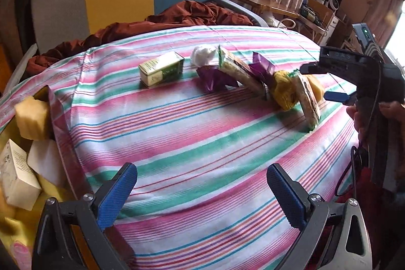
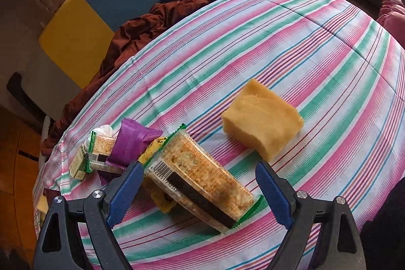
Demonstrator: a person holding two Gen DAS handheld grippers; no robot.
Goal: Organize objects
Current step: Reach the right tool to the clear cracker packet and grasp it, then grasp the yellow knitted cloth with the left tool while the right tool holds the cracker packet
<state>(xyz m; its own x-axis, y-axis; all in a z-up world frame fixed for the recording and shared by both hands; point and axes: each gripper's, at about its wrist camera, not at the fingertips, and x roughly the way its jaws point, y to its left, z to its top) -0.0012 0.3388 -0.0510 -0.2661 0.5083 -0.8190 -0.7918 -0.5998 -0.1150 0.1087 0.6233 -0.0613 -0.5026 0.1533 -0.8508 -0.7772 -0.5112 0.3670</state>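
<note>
The right gripper (image 2: 200, 190) stands wide open over a glossy, clear-wrapped cracker packet (image 2: 200, 179) on the striped cotton sheet (image 2: 291, 47), gripping nothing; a porous yellow sponge block (image 2: 262, 118) lies just beyond. The left gripper (image 1: 202, 191) gapes equally wide and empty; a small green carton (image 1: 162, 68) sits well ahead.

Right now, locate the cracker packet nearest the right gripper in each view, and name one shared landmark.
Left wrist view: the cracker packet stands on edge at right of centre, beside the yellow sponge, just below the right gripper.
Right wrist view: it lies at bottom centre, between the open fingers, barcode up.
Shared landmark: the purple wrapper on the striped cloth.
</note>
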